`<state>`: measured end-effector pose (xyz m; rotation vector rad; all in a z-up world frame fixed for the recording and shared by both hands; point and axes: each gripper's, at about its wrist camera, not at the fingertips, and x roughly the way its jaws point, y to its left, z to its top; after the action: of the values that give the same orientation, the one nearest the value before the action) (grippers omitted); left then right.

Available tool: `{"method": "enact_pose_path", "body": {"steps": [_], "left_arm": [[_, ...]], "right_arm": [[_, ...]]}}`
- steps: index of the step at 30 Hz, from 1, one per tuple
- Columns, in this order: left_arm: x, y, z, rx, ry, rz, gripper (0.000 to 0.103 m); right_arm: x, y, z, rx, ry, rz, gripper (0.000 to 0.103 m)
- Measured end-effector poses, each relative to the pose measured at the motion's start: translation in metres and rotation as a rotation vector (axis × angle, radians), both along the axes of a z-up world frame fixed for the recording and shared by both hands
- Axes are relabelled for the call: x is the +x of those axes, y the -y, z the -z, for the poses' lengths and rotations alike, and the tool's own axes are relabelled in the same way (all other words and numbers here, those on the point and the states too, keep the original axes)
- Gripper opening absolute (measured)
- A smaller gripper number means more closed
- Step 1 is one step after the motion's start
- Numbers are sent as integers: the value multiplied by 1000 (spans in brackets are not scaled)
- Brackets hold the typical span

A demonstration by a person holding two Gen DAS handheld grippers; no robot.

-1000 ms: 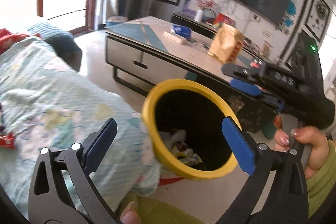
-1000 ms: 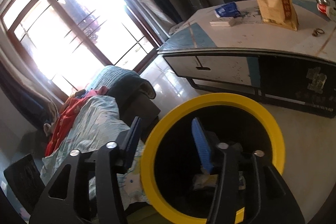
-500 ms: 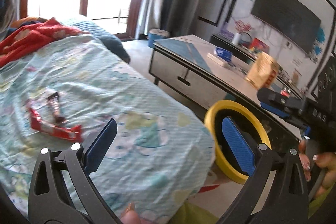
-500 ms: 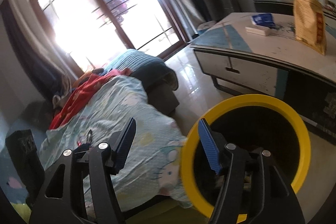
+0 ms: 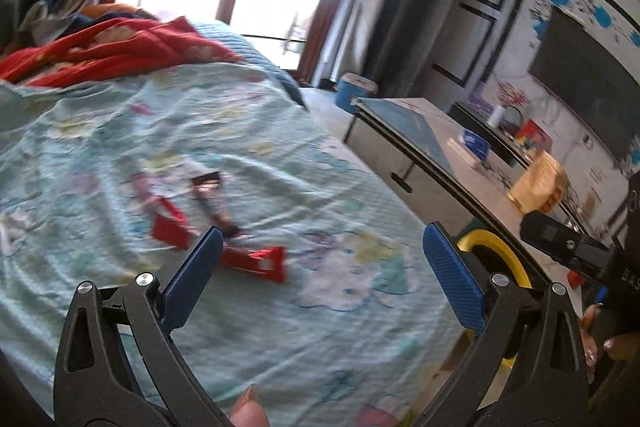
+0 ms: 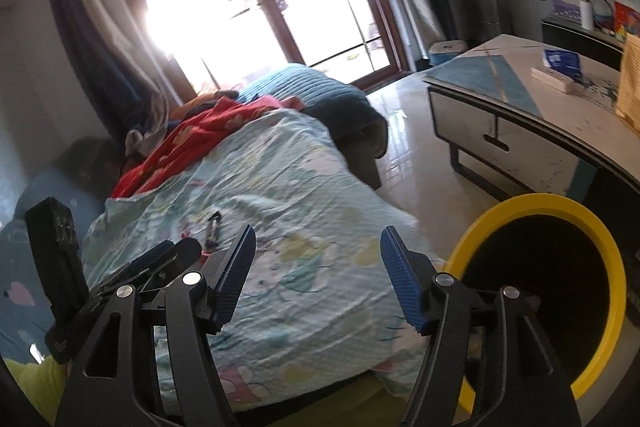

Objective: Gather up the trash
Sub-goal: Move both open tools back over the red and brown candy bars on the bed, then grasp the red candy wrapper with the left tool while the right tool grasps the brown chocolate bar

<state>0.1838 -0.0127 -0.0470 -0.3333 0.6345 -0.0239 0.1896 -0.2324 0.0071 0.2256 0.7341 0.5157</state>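
Observation:
Red wrappers point(image 5: 256, 261) and a dark wrapper point(image 5: 214, 201) lie on the light blue blanket point(image 5: 280, 327) of the couch. My left gripper point(image 5: 320, 267) is open and empty, just above and short of the wrappers. The yellow-rimmed black trash bin point(image 6: 560, 291) stands on the floor right of the couch; part of its rim point(image 5: 490, 241) shows in the left wrist view. My right gripper point(image 6: 318, 267) is open and empty, over the blanket's edge left of the bin. The dark wrapper point(image 6: 214, 227) shows small beyond it, with the left gripper's body point(image 6: 60, 267) at far left.
A coffee table point(image 6: 520, 115) stands across the floor, holding a yellow bag point(image 5: 538, 187) and a blue packet point(image 6: 560, 59). A red blanket point(image 5: 112, 47) lies at the couch's far end. A blue bucket point(image 5: 354, 91) sits near the window.
Both grippers have swung left, away from the bin and toward the couch. The wrappers now sit closer under the left gripper. The bin has slid to the right edge of both views.

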Motion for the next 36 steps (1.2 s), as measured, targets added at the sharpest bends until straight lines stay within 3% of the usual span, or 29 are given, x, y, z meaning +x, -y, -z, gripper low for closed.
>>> {"method": "enact_pose_path", "body": {"steps": [8, 14, 20, 31, 33, 35, 36], "left_arm": [[-6, -66, 13, -73, -52, -140, 90], [-4, -103, 26, -162, -92, -173, 61], [13, -120, 37, -244, -147, -140, 50], [33, -106, 57, -225, -214, -57, 25], [31, -104, 57, -222, -216, -43, 18], [29, -102, 59, -216, -224, -23, 3], [27, -100, 59, -212, -225, -14, 3]], "right_arm": [[18, -50, -3, -27, 4, -84, 63], [44, -101, 2, -74, -24, -207, 62], [69, -155, 13, -119, -77, -310, 57], [106, -200, 43, -114, -214, -322, 52], [111, -209, 47, -113, -235, -336, 52], [113, -218, 51, -121, -250, -358, 52], [113, -222, 53, -125, -256, -369, 52]]}}
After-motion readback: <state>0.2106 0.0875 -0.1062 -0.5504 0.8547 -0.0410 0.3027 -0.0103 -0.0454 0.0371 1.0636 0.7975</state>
